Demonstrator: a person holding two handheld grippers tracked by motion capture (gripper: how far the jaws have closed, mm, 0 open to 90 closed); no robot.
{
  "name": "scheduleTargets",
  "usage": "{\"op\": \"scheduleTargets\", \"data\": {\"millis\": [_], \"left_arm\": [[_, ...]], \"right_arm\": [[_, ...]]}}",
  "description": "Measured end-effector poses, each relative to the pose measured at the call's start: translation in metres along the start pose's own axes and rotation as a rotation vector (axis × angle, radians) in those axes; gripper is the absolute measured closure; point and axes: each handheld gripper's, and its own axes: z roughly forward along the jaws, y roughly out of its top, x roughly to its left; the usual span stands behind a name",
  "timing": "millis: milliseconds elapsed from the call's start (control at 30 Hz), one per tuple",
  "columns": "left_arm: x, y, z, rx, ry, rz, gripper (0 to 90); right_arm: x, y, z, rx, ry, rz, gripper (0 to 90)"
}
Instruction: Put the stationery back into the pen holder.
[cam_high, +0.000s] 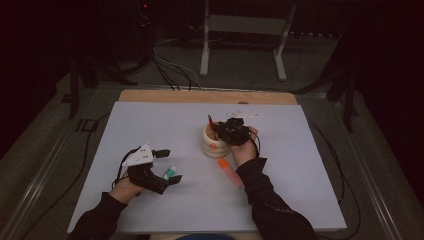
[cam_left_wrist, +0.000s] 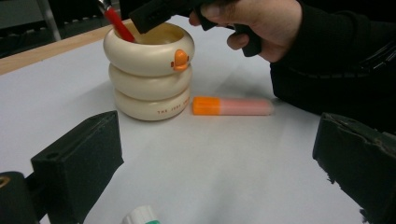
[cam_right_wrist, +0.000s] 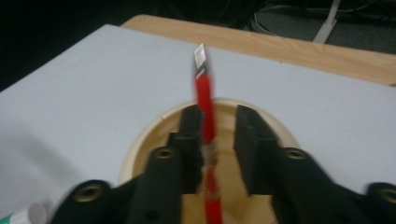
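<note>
Pale grey mat (cam_high: 150, 125) on wooden table (cam_high: 150, 95) — dark room, cables (cam_high: 170, 70) behind.

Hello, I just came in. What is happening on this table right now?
A person works with a gripper in each hand. The right gripper is over the cream ring-shaped holder, with a red pen standing in the holder between its jaws; a gap shows beside the pen, so the grip looks released. The left gripper rests open on the table around a green-and-white marker. An orange-capped pink marker lies beside the holder.
</note>
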Motion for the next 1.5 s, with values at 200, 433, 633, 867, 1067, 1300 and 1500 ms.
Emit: {"op": "scheduleTargets", "data": {"millis": [200,433,633,867,1067,1300,1500], "left_arm": [[0.000,0.000,0.000,0.000,-0.001,0.001,2.0],[-0.001,0.000,0.000,0.001,-0.007,0.002,2.1],[-0.001,0.001,0.000,0.000,-0.010,0.006,2.0],[-0.001,0.001,-0.001,-0.006,-0.009,0.005,2.0],[-0.001,0.001,0.000,-0.005,-0.009,0.002,2.0],[-0.001,0.002,-0.001,-0.009,-0.011,0.003,2.0],[-0.001,0.002,-0.001,-0.010,-0.011,0.002,2.0]], "right_arm": [[-0.001,0.009,-0.011,-0.034,0.007,0.016,38.9],[0.000,0.017,-0.022,-0.031,0.023,0.014,22.6],[0.000,0.020,-0.032,-0.030,0.039,0.012,12.3],[-0.001,0.018,-0.044,-0.027,0.057,-0.011,1.3],[-0.003,0.009,-0.061,-0.031,0.047,-0.024,0.0],[-0.006,-0.003,-0.073,-0.031,0.049,-0.044,0.0],[-0.008,-0.016,-0.081,-0.031,0.042,-0.045,0.0]]}}
